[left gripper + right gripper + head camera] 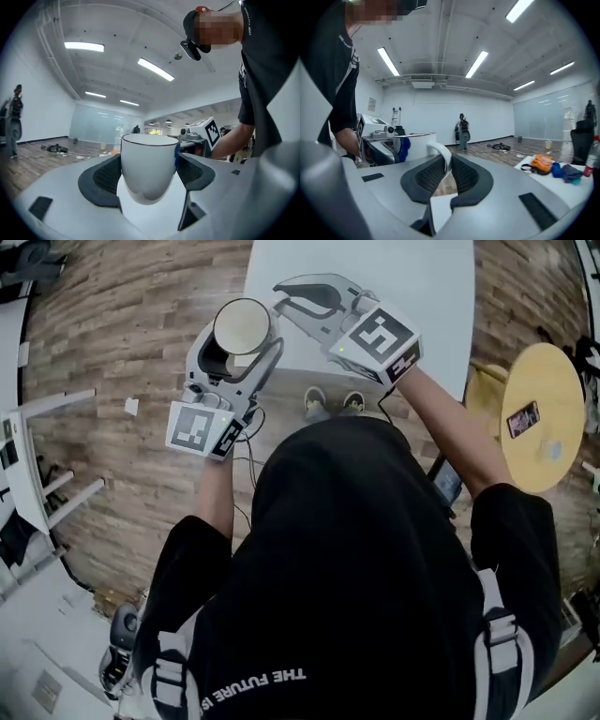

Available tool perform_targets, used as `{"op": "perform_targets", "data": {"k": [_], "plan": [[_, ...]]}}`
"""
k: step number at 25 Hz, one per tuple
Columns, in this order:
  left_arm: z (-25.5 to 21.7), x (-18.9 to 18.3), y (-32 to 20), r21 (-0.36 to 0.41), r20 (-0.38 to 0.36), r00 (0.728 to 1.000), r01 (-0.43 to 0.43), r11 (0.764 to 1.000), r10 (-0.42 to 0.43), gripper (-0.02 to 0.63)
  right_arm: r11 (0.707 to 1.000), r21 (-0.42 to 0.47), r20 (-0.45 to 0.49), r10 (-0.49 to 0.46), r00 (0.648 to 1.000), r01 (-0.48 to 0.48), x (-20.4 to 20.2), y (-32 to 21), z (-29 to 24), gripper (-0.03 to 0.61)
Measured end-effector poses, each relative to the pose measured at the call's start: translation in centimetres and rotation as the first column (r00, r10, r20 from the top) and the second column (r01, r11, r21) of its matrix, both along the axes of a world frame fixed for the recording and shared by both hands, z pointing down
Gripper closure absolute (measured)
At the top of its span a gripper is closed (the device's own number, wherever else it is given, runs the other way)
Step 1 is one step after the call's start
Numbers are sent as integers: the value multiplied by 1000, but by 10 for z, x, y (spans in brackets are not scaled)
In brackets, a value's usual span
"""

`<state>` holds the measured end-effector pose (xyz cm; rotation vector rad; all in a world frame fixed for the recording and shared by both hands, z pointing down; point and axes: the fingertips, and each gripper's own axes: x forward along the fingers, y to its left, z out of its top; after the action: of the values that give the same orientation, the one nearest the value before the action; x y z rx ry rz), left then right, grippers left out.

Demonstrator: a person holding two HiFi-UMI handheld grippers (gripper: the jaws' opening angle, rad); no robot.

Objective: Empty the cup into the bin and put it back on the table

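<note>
Two grippers met on one cup, both raised in front of the person's chest with the forearms bent and angled inward. The left gripper (240,345) reached forward from the left forearm (217,493), its marker cube nearest the body. The right gripper (446,174) came in from the other side, turned across toward the left, with the right forearm (450,427) stretched out behind it. The cup (149,164) was white and rounded at the base, with a thin dark line around its rim and a blue patch on one side. It stood upright, mouth toward the ceiling, and from the head view its inside looked pale cream; whether anything was in it could not be made out. The left gripper's jaws stood wide apart and pressed on the cup's body from both sides, the dark ribbed pads (104,176) against its wall and the rounded base hanging just beyond the gripper's palm. The right gripper's jaws were drawn narrow, almost together, and pinched the cup's white handle (443,157), which curved up between the two pads. The cup's body lay just past the right gripper's fingertips, to their left. So the cup sat between the two tools, body in the left one, handle in the right one, and clear of any surface. Seen from the head view, it hung over the near left corner of the white table (412,277), beside the wooden floor (112,352).
</note>
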<state>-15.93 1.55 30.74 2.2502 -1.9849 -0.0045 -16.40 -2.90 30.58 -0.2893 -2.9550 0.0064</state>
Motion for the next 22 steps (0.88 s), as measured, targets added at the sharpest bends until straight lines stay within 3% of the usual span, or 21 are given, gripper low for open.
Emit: {"op": "perform_targets", "data": {"k": [4, 8, 14, 22], "plan": [[-5, 67, -80, 20, 40, 977, -212, 977, 211, 251, 974, 5, 15, 227, 974, -228, 77, -82, -2, 528], [-9, 112, -120, 26, 62, 941, -334, 942, 332, 250, 922, -11, 38, 388, 921, -388, 128, -122, -5, 527], [19, 139, -145, -25, 48, 911, -409, 912, 410, 250, 855, -21, -1, 518, 855, -518, 160, -146, 22, 528], [135, 178, -181, -136, 54, 848, -516, 846, 526, 250, 776, -51, -165, 614, 772, -628, 199, -181, 146, 528]]}}
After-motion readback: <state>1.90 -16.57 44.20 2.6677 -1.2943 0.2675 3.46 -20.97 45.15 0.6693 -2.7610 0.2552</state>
